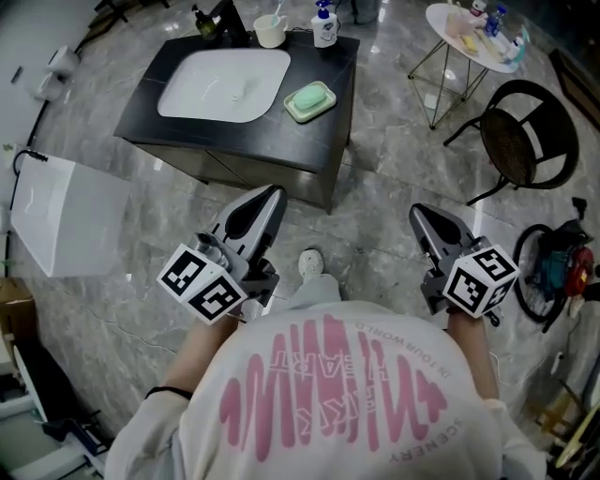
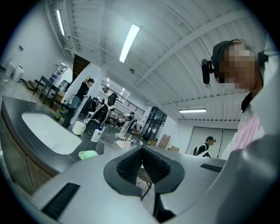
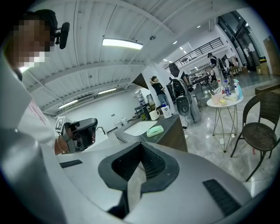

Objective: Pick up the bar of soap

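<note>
The pale green bar of soap [image 1: 310, 99] lies in a green dish on the right side of a black vanity counter [image 1: 323, 141], beside the white sink basin [image 1: 225, 84]. It also shows small and far off in the left gripper view as the soap [image 2: 87, 154] and in the right gripper view as the soap [image 3: 155, 130]. My left gripper [image 1: 272, 195] is held in front of the vanity, jaws shut and empty, well short of the soap. My right gripper [image 1: 419, 214] hangs further right over the floor, also shut with nothing in it. The left gripper [image 2: 141, 151] and right gripper [image 3: 141, 146] both point towards the vanity.
A cream cup [image 1: 270, 31] and a pump bottle [image 1: 324, 26] stand at the counter's back edge. A round white table [image 1: 469, 37] and a black chair [image 1: 525, 136] are to the right. A white box [image 1: 66, 216] sits at the left. People stand in the background.
</note>
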{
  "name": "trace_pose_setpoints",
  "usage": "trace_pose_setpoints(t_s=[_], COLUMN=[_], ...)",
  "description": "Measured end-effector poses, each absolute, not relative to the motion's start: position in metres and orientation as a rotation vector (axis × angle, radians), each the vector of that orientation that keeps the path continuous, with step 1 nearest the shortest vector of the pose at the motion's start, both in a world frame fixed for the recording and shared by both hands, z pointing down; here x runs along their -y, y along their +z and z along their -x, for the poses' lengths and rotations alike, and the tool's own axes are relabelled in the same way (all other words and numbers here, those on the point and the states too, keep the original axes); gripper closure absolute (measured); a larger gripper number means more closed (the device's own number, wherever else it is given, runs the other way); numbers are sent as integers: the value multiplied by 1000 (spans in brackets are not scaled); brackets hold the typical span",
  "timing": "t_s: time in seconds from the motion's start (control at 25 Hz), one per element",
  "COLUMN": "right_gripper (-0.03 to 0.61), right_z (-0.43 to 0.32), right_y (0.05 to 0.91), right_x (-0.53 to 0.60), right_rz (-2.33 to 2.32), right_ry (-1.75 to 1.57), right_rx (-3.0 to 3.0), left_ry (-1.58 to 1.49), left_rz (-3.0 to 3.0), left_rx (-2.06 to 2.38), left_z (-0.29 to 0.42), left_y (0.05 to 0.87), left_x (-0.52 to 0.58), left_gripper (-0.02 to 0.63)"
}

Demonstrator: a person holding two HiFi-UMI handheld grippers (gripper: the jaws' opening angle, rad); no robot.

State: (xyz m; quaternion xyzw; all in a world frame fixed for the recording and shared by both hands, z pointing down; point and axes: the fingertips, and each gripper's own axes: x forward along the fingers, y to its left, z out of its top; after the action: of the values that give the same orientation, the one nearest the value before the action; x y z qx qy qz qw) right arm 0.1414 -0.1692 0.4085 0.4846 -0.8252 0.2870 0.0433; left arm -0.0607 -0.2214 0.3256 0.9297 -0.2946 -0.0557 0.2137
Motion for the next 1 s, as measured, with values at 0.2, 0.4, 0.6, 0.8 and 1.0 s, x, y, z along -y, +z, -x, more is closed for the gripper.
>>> trace_pose_setpoints(t_s=[0.2,0.4,0.6,0.8,1.0], right_gripper=[572,572,572,572,572], right_z=[-118,-93,-76,-64,-59], right_y=[411,411,418,425,429], right_x=[211,247,276,298,311], right_rz=[-1462,-1444,-1423,-1438,-1450], right_ry=[884,886,883,905,927], right_rx=[2535,2514,2516,2466,2439], left_ry=[-144,-118,-110,-104,-113], left_rz=[-2589,-2602,-2589,-2582,-2586], left_rx=[813,819,827,810,771], left_z=[79,101,121,129,129], left_y=[325,329,337,345,346], left_x=[266,300,330,357,380], left_gripper=[606,606,604,606,604])
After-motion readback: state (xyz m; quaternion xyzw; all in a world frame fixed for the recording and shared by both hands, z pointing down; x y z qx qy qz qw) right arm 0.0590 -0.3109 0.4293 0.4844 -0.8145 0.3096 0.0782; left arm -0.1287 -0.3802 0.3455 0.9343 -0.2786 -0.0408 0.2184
